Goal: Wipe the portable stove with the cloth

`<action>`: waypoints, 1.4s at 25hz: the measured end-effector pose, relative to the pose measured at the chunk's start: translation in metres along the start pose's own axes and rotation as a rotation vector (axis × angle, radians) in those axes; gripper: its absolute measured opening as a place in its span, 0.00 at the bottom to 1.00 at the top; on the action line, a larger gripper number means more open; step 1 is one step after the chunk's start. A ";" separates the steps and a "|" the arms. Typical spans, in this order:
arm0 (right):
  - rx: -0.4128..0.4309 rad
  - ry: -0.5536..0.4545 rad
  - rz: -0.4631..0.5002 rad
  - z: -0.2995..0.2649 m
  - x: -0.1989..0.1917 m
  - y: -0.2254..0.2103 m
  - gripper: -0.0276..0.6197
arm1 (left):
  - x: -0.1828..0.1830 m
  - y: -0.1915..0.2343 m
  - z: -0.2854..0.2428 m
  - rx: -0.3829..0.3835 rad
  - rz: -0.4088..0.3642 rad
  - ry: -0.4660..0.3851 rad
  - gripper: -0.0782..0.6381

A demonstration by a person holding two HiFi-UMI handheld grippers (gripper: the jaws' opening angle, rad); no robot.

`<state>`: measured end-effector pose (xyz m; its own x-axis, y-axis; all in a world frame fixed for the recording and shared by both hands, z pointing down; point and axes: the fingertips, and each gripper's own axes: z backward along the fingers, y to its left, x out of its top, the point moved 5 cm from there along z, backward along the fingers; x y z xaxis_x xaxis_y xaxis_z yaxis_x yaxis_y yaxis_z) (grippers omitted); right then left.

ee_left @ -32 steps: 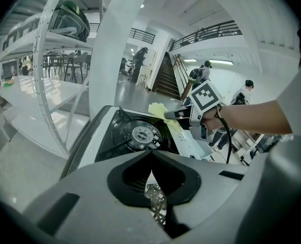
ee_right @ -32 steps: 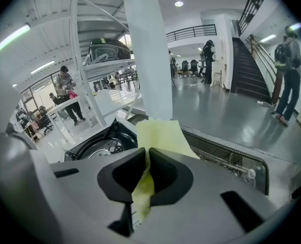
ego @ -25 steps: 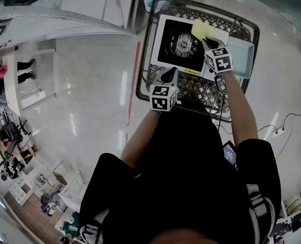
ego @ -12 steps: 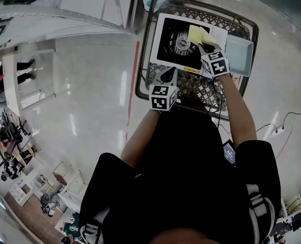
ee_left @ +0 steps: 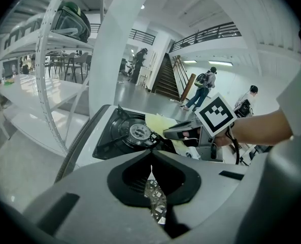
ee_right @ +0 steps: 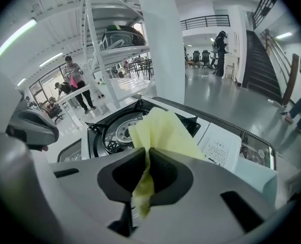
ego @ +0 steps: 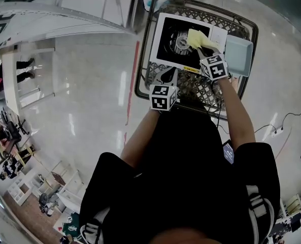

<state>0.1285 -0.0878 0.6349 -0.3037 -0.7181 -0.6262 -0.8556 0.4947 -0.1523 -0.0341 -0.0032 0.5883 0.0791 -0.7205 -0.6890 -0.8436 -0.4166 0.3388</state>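
Note:
The portable stove (ego: 166, 28), white with a black top and a round burner (ego: 180, 43), sits in a wire basket (ego: 191, 88). My right gripper (ego: 202, 50) is shut on a yellow cloth (ego: 197, 38) that lies over the burner's right side. In the right gripper view the cloth (ee_right: 163, 132) fans out from the shut jaws (ee_right: 146, 159) above the burner (ee_right: 121, 134). My left gripper (ego: 168, 76) hovers at the stove's near edge, shut on nothing. The left gripper view shows its jaws (ee_left: 151, 161) closed, with the stove (ee_left: 105, 136) and cloth (ee_left: 157, 122) beyond.
A pale blue tray (ego: 239, 55) lies in the basket right of the stove. White shelving (ego: 48, 19) stands to the left on a glossy floor. Cables (ego: 282, 126) trail on the floor at right. People walk in the far background.
My right gripper has drawn the cloth from the stove's back right corner leftward and nearer, onto the burner area. The left gripper has stayed still.

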 end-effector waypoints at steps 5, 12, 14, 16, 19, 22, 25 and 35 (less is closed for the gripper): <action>0.012 0.012 -0.004 0.004 -0.008 0.008 0.08 | -0.002 -0.001 0.000 -0.002 0.001 0.002 0.14; 0.022 0.022 0.036 0.012 -0.020 0.025 0.08 | -0.003 -0.003 -0.001 -0.008 -0.003 0.004 0.14; 0.031 0.021 0.008 0.014 -0.023 0.027 0.08 | -0.003 -0.003 -0.001 -0.009 -0.004 0.005 0.14; 0.042 0.023 -0.001 0.017 -0.026 0.030 0.08 | -0.003 -0.003 -0.001 -0.009 -0.004 0.005 0.14; 0.059 0.013 -0.026 0.023 -0.029 0.033 0.08 | -0.004 -0.004 -0.002 -0.010 -0.006 0.007 0.14; 0.071 -0.015 -0.062 0.031 -0.026 0.038 0.08 | -0.005 -0.004 -0.003 -0.013 -0.004 0.008 0.14; 0.082 -0.029 -0.040 0.038 -0.022 0.049 0.08 | -0.004 -0.007 -0.004 -0.019 -0.007 0.012 0.14; 0.094 0.018 0.023 0.043 -0.044 0.077 0.08 | -0.006 -0.008 -0.003 -0.030 -0.019 0.020 0.14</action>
<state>0.0939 0.0026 0.6181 -0.3310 -0.7145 -0.6164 -0.8053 0.5543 -0.2101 -0.0258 0.0031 0.5918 0.1062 -0.7230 -0.6826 -0.8255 -0.4468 0.3448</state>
